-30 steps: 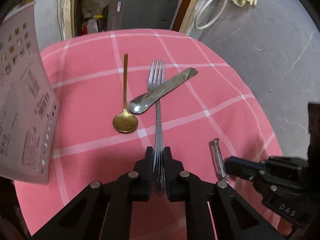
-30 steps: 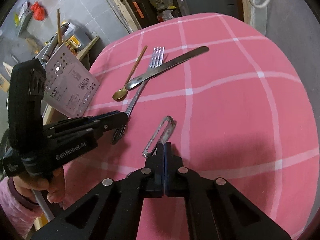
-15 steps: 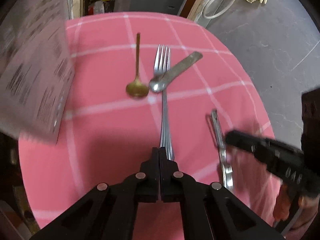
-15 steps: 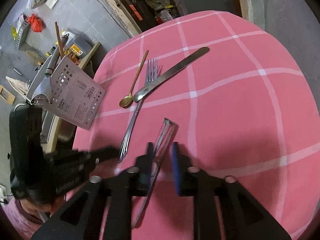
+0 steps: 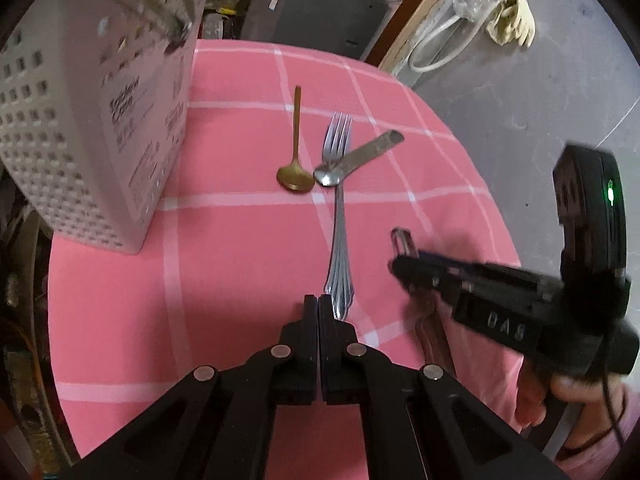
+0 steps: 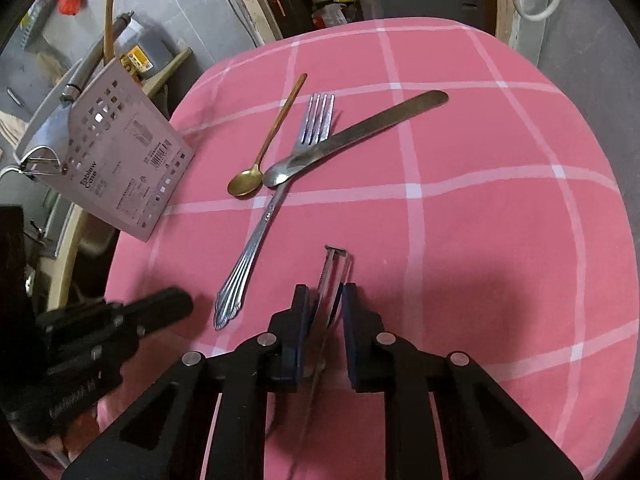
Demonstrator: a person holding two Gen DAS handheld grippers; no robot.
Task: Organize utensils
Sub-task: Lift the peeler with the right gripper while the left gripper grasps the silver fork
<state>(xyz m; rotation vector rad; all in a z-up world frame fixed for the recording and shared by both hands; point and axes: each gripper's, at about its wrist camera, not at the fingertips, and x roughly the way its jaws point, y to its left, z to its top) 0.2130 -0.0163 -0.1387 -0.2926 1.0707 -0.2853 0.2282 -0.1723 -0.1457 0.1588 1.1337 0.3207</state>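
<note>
On the pink checked cloth a silver fork lies with a silver spoon across its neck. A gold spoon rests just left of them. My left gripper is shut and holds nothing; the fork's handle end lies just right of its tips. My right gripper straddles a metal peeler lying on the cloth. Its jaws are closing, with thin gaps still showing beside the pads. In the left wrist view the right gripper is blurred, and so is the peeler.
A white perforated utensil holder stands at the cloth's left edge, with sticks and metal tools in it. The table's rounded edge drops to grey floor on the right. A hand grips the right tool's handle.
My left gripper let the fork handle go, shut empty and drew back, nearer the holder. My right gripper, shut behind the peeler's head, opened, moved around it and is narrowing.
</note>
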